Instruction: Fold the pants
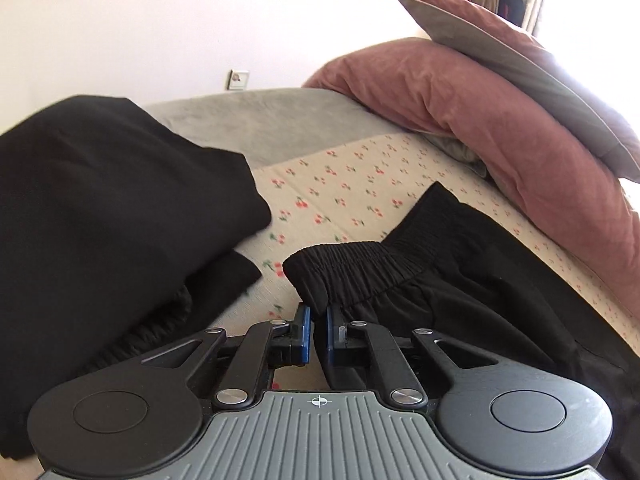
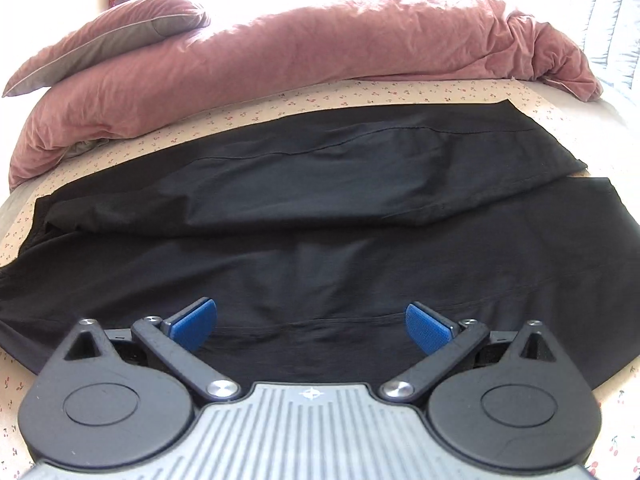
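Black pants [image 2: 320,216] lie spread on the cherry-print bed sheet [image 2: 360,94], one leg partly over the other. Their gathered elastic waistband [image 1: 360,264] shows in the left wrist view. My left gripper [image 1: 318,326] is shut on the corner of the waistband and holds it slightly raised. My right gripper [image 2: 311,326] is open and empty, its blue pads [image 2: 194,322] just above the near leg fabric.
A stack of folded black garments [image 1: 112,208] lies left of the waistband. A pink duvet [image 2: 304,48] and a pink-grey pillow [image 1: 520,64] are bunched along the far side. A grey blanket [image 1: 272,124] covers the bed's end by the white wall.
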Tool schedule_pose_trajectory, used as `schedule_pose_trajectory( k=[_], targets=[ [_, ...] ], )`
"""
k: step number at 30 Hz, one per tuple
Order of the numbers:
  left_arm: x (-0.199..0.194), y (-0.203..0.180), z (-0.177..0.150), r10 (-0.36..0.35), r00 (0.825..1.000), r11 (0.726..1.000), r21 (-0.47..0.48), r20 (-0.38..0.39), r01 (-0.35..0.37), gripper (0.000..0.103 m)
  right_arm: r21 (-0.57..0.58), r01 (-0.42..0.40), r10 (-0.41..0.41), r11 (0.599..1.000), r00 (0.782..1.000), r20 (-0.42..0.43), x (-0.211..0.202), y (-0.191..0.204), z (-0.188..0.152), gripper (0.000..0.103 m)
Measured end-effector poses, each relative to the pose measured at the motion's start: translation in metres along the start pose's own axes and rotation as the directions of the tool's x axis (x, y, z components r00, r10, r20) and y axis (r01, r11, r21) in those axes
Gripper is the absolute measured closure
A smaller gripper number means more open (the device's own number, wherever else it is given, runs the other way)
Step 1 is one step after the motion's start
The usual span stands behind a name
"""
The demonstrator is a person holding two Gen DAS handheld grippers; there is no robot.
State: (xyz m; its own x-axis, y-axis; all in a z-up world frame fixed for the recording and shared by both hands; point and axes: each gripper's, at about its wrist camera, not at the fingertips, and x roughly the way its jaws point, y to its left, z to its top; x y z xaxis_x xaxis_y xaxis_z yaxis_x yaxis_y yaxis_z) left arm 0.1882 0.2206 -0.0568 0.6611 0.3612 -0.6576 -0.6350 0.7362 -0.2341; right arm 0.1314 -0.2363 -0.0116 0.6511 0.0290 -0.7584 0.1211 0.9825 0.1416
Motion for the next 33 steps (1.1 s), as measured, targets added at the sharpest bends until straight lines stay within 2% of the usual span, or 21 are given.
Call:
schedule_pose_trajectory(
  k=[6, 14, 17, 19, 21, 23, 24, 25, 29, 33],
  targets=[
    [0.011, 0.016, 0.010, 0.062, 0.998, 0.998, 0.002, 0.007, -0.062, 0.096, 0.075, -0.011, 0.014, 0.997, 0.999, -0.041, 0.013, -0.014, 0.011, 0.008],
    [0.013, 0.006, 0.022, 0.048, 0.998, 0.997, 0.061, 0.030, -0.049, 0.096, 0.127, 0.021, -0.017, 0.992, 0.999, -0.039, 0.018, -0.033, 0.014, 0.008],
    [0.016, 0.011, 0.023, 0.031, 0.999, 0.998, 0.051, 0.008, -0.031, 0.096, 0.136, 0.063, -0.059, 0.989, 0.998, -0.028, 0.019, -0.041, 0.014, 0.008],
    [0.014, 0.012, 0.022, 0.023, 0.999, 0.998, 0.062, -0.025, -0.021, 0.090, 0.138, 0.108, -0.104, 0.985, 0.994, -0.030, 0.021, -0.047, 0.013, 0.008],
    [0.008, 0.019, 0.024, 0.002, 0.998, 1.000, 0.005, -0.066, -0.002, 0.083, 0.142, 0.136, -0.132, 0.981, 0.991, -0.036, 0.024, -0.052, 0.014, 0.008],
    [-0.004, 0.024, 0.026, -0.063, 0.996, 0.997, -0.056, -0.064, 0.059, 0.075, 0.150, 0.132, -0.127, 0.980, 0.991, -0.046, 0.026, -0.054, 0.015, 0.008],
    [-0.010, 0.021, 0.027, -0.076, 0.996, 0.996, -0.054, -0.051, 0.073, 0.071, 0.151, 0.128, -0.122, 0.980, 0.991, -0.047, 0.027, -0.054, 0.016, 0.008],
    [-0.017, 0.015, 0.028, -0.084, 0.996, 0.996, -0.031, -0.028, 0.083, 0.069, 0.149, 0.127, -0.122, 0.981, 0.991, -0.047, 0.027, -0.052, 0.016, 0.008],
    [-0.034, -0.018, 0.032, -0.152, 0.988, 0.985, 0.087, 0.003, 0.151, 0.044, 0.101, 0.141, -0.138, 0.985, 0.990, -0.032, 0.027, -0.050, 0.016, 0.008],
    [-0.029, -0.047, 0.035, -0.187, 0.981, 0.976, 0.105, -0.046, 0.191, 0.042, 0.110, 0.138, -0.134, 0.984, 0.990, -0.045, 0.031, -0.053, 0.017, 0.008]
  ],
)
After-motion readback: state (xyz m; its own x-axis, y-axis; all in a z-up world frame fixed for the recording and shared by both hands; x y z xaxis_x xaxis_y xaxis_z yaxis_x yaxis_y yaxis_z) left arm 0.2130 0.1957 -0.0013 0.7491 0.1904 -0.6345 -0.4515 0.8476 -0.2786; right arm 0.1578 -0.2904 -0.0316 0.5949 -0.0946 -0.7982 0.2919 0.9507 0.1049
